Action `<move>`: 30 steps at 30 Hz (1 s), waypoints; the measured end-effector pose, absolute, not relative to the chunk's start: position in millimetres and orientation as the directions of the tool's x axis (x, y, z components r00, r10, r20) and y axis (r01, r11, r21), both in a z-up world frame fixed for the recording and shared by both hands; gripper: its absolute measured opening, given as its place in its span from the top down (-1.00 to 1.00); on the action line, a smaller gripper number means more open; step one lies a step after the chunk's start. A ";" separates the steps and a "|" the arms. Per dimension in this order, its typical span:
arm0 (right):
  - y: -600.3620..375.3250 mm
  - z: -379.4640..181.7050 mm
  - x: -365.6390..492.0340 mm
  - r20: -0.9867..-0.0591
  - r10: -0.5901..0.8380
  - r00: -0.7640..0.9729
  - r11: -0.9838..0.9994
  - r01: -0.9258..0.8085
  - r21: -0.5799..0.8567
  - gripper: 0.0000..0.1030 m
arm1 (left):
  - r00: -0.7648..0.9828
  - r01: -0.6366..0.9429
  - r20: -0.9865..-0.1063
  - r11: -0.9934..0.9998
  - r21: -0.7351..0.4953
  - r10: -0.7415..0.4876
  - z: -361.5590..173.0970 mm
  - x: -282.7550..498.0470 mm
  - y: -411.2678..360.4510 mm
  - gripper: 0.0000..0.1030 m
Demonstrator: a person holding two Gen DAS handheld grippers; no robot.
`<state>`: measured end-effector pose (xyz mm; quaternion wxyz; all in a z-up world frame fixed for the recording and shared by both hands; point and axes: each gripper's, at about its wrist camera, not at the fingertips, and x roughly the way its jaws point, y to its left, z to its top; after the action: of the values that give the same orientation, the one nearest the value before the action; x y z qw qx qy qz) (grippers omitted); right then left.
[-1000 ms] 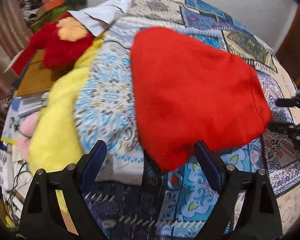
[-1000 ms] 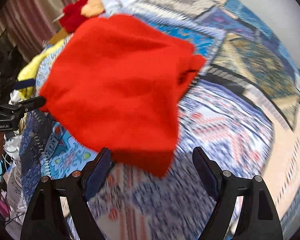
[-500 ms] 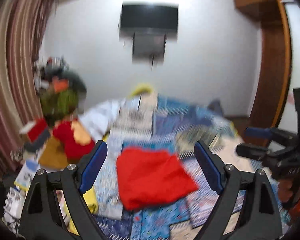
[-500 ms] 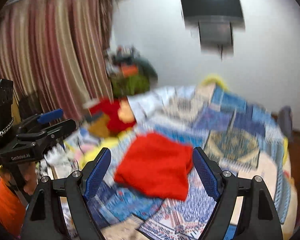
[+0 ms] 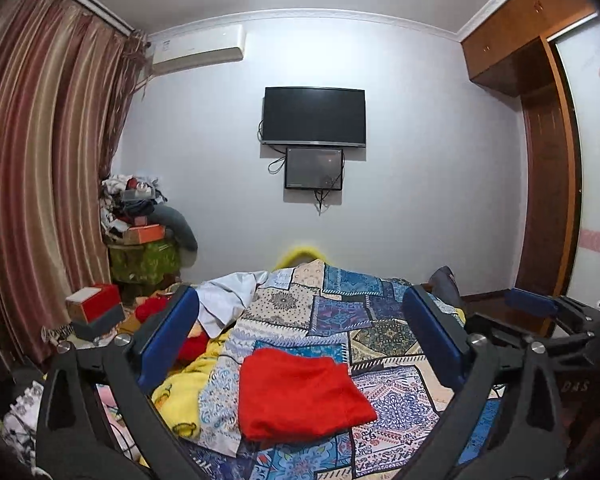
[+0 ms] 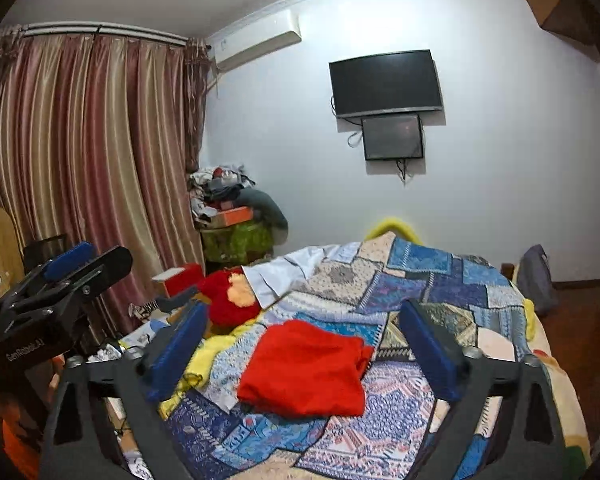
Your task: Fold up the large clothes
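The red garment [image 5: 300, 392] lies folded into a compact, roughly square bundle on the patchwork quilt [image 5: 340, 312] covering the bed, near the quilt's near edge; in the right wrist view it [image 6: 304, 368] sits between the two blue pads, well beyond them. Neither gripper touches it. The left gripper [image 5: 300, 340] has its jaws spread wide and holds nothing; the right gripper [image 6: 300, 352] is likewise spread wide and empty.

A second ago both cameras were close over the garment, which filled most of each view; half a second ago they had pulled back and tilted up, blurred. Now both are raised and level, sharp, taking in the whole room, and the garment looks small and unchanged in its fold.

Left of the garment a yellow blanket [image 5: 184, 396] bunches at the quilt's edge, with a red plush toy [image 6: 232, 300] and a white shirt [image 5: 228, 300] beyond it. A red box [image 5: 96, 304] stands near the striped curtain [image 5: 40, 180]. On the far wall hang a dark TV [image 5: 314, 116], a smaller screen [image 5: 314, 168] just below it, and an air conditioner [image 5: 198, 50].

Writing: the left gripper's body in the right wrist view reads "GenRobot.AI" [image 6: 24, 350]; the letters "DAS" show on the right gripper's body [image 5: 574, 386] in the left view. Other labels are too small to read.
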<state>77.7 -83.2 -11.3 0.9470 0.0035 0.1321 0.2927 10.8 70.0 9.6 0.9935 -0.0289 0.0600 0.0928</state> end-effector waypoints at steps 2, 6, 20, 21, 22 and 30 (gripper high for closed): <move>-82.3 -14.5 75.5 -0.259 0.549 0.795 0.831 -0.552 0.067 -0.91 | 0.974 -0.188 -0.140 0.981 -0.052 0.179 6.2 10.8 70.4 -1.00; -80.4 -18.3 73.3 -0.274 0.531 0.802 0.841 -0.537 0.057 -0.95 | 0.968 -0.196 -0.171 0.979 -0.055 0.184 -0.9 16.0 69.8 -1.00; -81.0 -19.7 73.6 -0.285 0.519 0.806 0.849 -0.524 0.062 -0.99 | 0.963 -0.200 -0.196 0.977 -0.076 0.182 -8.8 17.5 76.3 -1.00; -81.4 -19.9 73.8 -0.285 0.521 0.805 0.848 -0.526 0.064 -0.99 | 0.963 -0.201 -0.197 0.977 -0.075 0.183 -9.4 17.8 75.9 -1.00; -81.2 -20.0 73.7 -0.285 0.520 0.805 0.849 -0.525 0.063 -0.99 | 0.963 -0.202 -0.198 0.977 -0.074 0.184 -9.8 18.1 76.1 -1.00; -82.1 -20.8 74.0 -0.285 0.525 0.802 0.846 -0.529 0.072 -0.99 | 0.962 -0.200 -0.204 0.977 -0.069 0.183 -10.7 17.0 75.2 -1.00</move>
<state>74.0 -82.1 -20.8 0.9491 -0.0055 0.1485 0.2776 17.0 75.2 -10.7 0.9894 -0.0447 0.0988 0.0968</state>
